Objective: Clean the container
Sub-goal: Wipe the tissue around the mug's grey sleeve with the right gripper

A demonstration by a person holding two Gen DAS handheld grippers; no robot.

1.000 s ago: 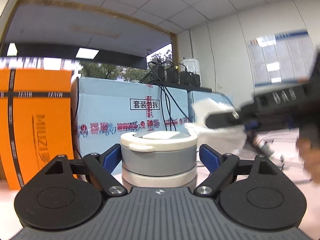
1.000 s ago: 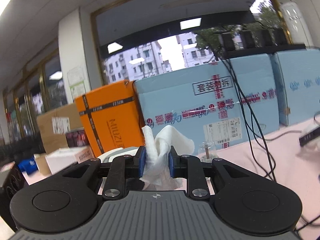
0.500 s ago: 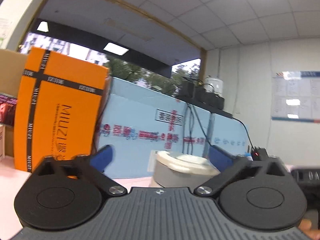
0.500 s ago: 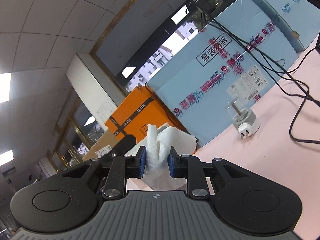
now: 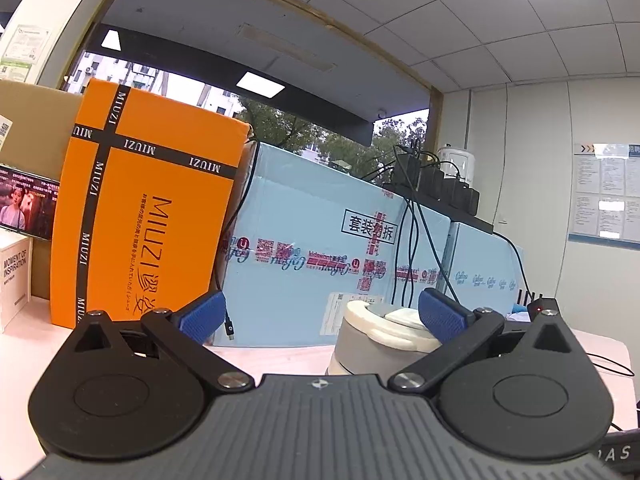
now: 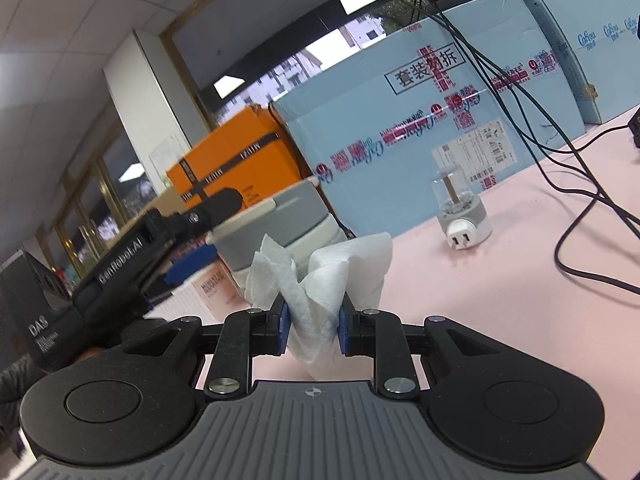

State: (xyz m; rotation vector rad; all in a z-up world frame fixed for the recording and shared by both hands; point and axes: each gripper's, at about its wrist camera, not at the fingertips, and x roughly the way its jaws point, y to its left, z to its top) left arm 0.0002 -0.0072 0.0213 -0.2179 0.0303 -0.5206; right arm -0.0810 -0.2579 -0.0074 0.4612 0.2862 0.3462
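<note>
The container [image 5: 374, 340] is a round grey pot with a cream lid and cream base. It stands on the pink table, just ahead of my left gripper [image 5: 322, 316], toward the right finger. The left gripper is open and touches nothing. In the right wrist view the container [image 6: 276, 224] stands at centre left, beyond the left gripper's black body [image 6: 132, 264]. My right gripper [image 6: 312, 326] is shut on a crumpled white paper towel [image 6: 320, 280] and holds it above the table, short of the container.
An orange MIUZI box [image 5: 144, 216] and light blue cartons [image 5: 320, 248] stand behind the container. A small clear-topped plug-in device [image 6: 460, 216] sits on the pink table [image 6: 500, 280], with black cables [image 6: 580, 208] to the right. A white box [image 5: 14, 276] stands at far left.
The left gripper let go of the container, opened wide and shifted left, so the container now sits off to its right. The right gripper swung round with the towel toward the container.
</note>
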